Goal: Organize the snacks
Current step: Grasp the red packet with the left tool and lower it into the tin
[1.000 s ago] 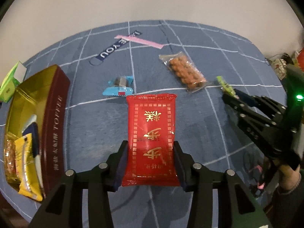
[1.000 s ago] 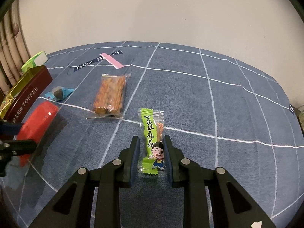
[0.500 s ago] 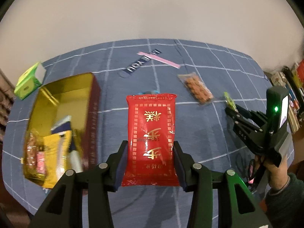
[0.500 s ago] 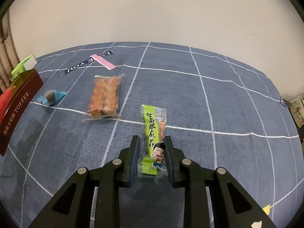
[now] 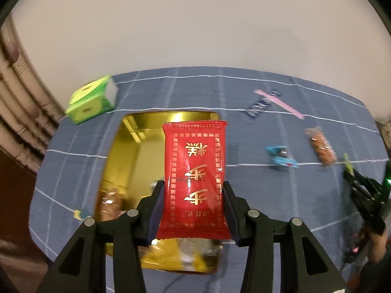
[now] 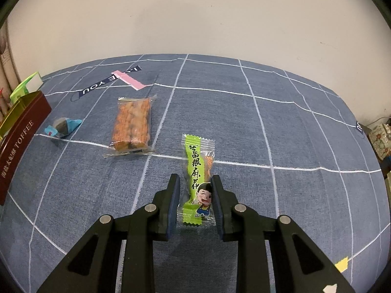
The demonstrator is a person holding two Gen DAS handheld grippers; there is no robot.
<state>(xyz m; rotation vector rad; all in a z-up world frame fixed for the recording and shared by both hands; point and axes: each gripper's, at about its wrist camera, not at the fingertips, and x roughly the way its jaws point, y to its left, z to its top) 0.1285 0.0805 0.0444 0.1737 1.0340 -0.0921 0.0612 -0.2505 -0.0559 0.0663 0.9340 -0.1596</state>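
Note:
My left gripper (image 5: 193,190) is shut on a red snack packet (image 5: 194,171) with gold characters and holds it above the open gold toffee tin (image 5: 127,146), which has several snacks inside. My right gripper (image 6: 195,183) stands around a green snack packet (image 6: 198,171); the packet sits between the jaws with small gaps at the sides, above the blue tablecloth. The right gripper also shows at the right edge of the left wrist view (image 5: 361,190). The tin's dark red wall shows in the right wrist view (image 6: 17,146).
An orange cracker packet (image 6: 132,124), a blue wrapped candy (image 6: 62,127) and a pink strip (image 6: 128,80) lie on the cloth (image 6: 268,122). A green box (image 5: 91,100) sits behind the tin. Table edges curve at left and right.
My left gripper has swung left with the red packet, from over the cloth to over the open tin. My right gripper stays around the green packet, slightly raised.

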